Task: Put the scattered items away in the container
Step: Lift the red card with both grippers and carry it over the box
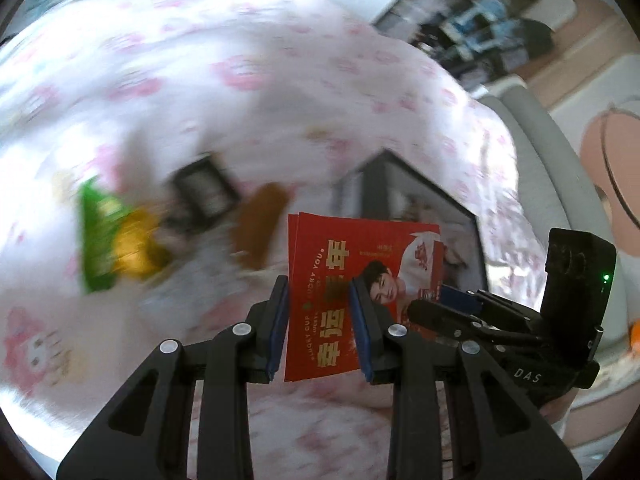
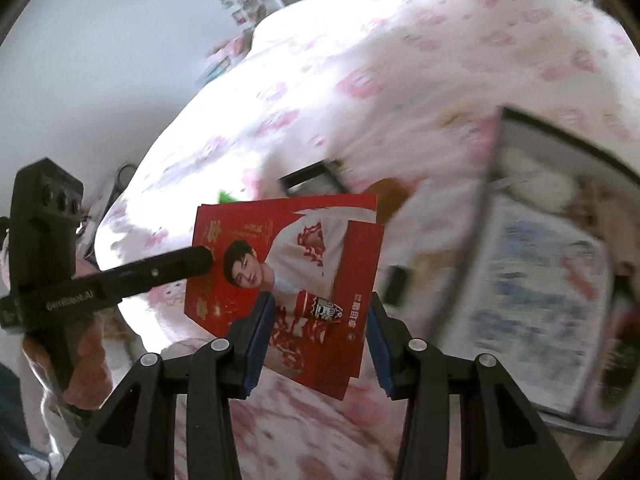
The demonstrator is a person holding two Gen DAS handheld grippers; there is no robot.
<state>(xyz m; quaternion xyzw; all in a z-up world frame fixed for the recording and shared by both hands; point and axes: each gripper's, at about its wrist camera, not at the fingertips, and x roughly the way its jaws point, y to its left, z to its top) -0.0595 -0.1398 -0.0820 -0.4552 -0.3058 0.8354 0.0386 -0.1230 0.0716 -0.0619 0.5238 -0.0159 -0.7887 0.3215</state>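
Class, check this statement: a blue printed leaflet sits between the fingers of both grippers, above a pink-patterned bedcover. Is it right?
Not quite: the leaflet is red, not blue, as both wrist views show. The rest holds: it sits between the fingers of the left gripper and the right gripper, above the pink-patterned bedcover.

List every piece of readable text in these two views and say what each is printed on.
"LUCKY CUP" and "LUCKY YOU": red printed card, along its edge in the left wrist view.
"幸运": large gold characters on the same card; the rest are partly hidden.
"DAS": right gripper, on its body.
Pale lettering on the left gripper arm: too blurred to read.
Small print on the card: too small.
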